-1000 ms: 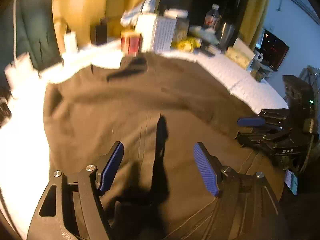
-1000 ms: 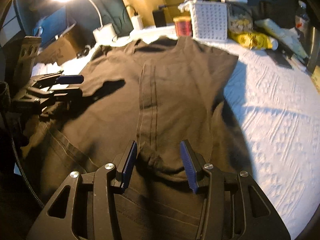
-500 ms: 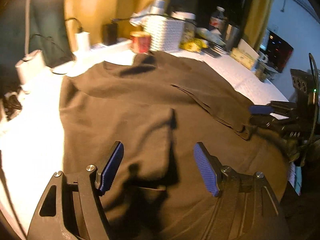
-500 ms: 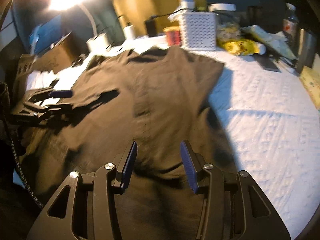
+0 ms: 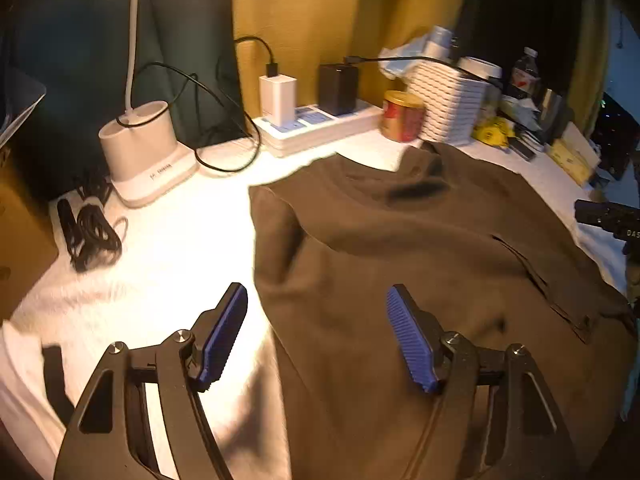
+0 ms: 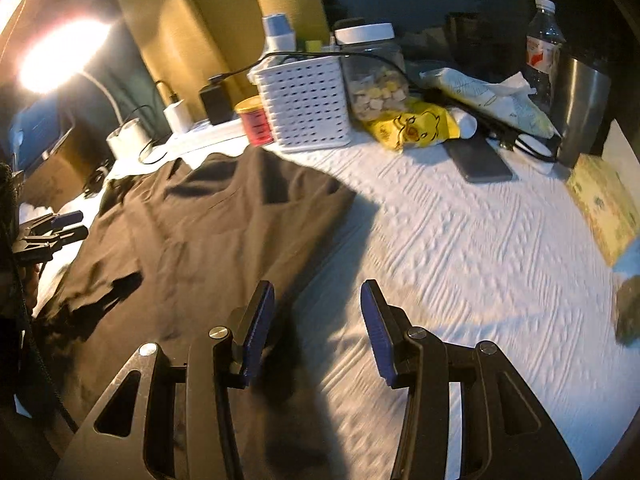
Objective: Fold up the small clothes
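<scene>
I'm looking at a table under a white textured cloth (image 6: 460,240), lit hard by one desk lamp with a white round base (image 5: 140,148) against yellow and dark green curtains. One dark brown short-sleeved shirt (image 5: 420,260) lies spread flat on that cloth, collar toward the clutter at the back. There I count one white perforated plastic basket (image 6: 306,100), one red tin with a gold lid (image 6: 254,120), one clear jar of snacks with a white lid (image 6: 376,80), one yellow packet (image 6: 412,128), one clear water bottle (image 6: 540,52), one steel tumbler (image 6: 580,108), one white power strip (image 5: 320,128) carrying two plugs, one white and one black, and one bundle of black cable (image 5: 90,236). I have two grippers. My left gripper (image 5: 316,332) hangs over the shirt's left edge, blue pads spread apart with nothing gripped between them. My right gripper (image 6: 318,328) hangs over the shirt's right edge, likewise released and empty. A second ago both sat over the middle of the shirt, the right one straddling a raised ridge of fabric; since then each has swung outward to its own side.
</scene>
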`<state>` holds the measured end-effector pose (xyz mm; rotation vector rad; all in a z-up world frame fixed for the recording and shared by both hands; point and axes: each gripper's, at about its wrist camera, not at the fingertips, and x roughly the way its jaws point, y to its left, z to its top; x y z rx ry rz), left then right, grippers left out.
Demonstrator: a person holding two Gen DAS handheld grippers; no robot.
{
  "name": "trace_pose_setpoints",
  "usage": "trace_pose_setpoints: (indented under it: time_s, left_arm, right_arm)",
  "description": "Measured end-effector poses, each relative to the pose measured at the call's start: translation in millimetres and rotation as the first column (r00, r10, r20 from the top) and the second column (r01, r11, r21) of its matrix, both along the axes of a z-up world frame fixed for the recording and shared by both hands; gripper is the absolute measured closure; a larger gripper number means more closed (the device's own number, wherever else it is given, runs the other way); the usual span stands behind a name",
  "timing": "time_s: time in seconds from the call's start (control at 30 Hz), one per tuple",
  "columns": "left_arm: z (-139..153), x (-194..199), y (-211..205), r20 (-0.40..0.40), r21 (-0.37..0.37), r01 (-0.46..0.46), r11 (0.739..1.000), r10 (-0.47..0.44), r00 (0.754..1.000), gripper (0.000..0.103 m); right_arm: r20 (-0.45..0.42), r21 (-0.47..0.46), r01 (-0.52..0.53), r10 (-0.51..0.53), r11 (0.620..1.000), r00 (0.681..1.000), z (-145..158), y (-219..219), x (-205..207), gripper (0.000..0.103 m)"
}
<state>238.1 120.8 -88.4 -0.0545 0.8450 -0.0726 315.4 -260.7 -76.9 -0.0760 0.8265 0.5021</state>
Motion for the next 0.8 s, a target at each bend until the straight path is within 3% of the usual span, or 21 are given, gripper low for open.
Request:
trace_pose_setpoints:
  time_s: [0.1, 0.2, 0.23, 0.27, 0.33, 0.47, 0.5, 0.53, 0.57, 0.8]
  left_arm:
    - [-6.1, 18.5, 7.2, -0.008, 0.003, -0.012, 1.0, 0.012, 1.0, 0.036]
    - [-16.6, 37.4, 15.8, -0.041, 0.001, -0.023, 1.0, 0.023, 0.999, 0.059]
    - [-19.5, 40.8, 18.1, -0.049, -0.002, -0.02, 1.0, 0.019, 0.999, 0.079]
    - [-22.6, 44.7, 20.2, -0.06, -0.006, -0.015, 1.0, 0.014, 0.998, 0.092]
    - [-23.2, 48.9, 23.5, -0.061, -0.013, -0.01, 1.0, 0.01, 0.998, 0.094]
    - [-14.9, 46.4, 25.8, -0.062, 0.062, -0.023, 0.998, 0.026, 0.998, 0.097]
    - [-13.0, 45.3, 28.4, -0.06, 0.062, -0.026, 0.998, 0.03, 0.998, 0.097]
    - [-10.4, 43.4, 31.4, -0.055, 0.069, -0.038, 0.997, 0.042, 0.998, 0.1]
    - [-9.2, 41.9, 34.4, -0.051, 0.09, -0.052, 0.995, 0.057, 0.997, 0.1]
    - [-13.4, 38.2, 49.1, -0.065, 0.108, -0.067, 0.992, 0.074, 0.995, 0.1]
  right_arm:
    - [-0.012, 0.001, 0.004, -0.004, 1.0, 1.0, -5.4, 0.5, 19.8, 0.055]
    - [-0.04, 0.019, -0.001, 0.001, 1.0, 0.999, -12.2, 2.9, 40.2, 0.055]
    - [-0.05, 0.026, -0.001, 0.002, 1.0, 0.999, -14.4, 3.2, 47.2, 0.055]
    - [-0.062, 0.037, -0.003, 0.006, 0.999, 0.998, -16.9, 4.0, 54.1, 0.055]
    - [-0.103, 0.065, -0.007, 0.014, 0.998, 0.995, -24.2, 6.4, 69.8, 0.055]
    - [-0.138, 0.137, -0.038, 0.058, 0.99, 0.989, -29.5, 14.7, 84.7, 0.055]
    - [-0.148, 0.167, -0.051, 0.076, 0.985, 0.986, -29.7, 17.3, 88.0, 0.061]
    - [-0.163, 0.189, -0.063, 0.095, 0.98, 0.982, -31.1, 19.5, 91.4, 0.089]
    - [-0.165, 0.191, -0.068, 0.1, 0.979, 0.981, -31.8, 21.6, 94.0, 0.097]
    - [0.041, 0.008, -0.001, 0.001, 1.0, 0.999, 2.8, 16.2, 107.3, 0.098]
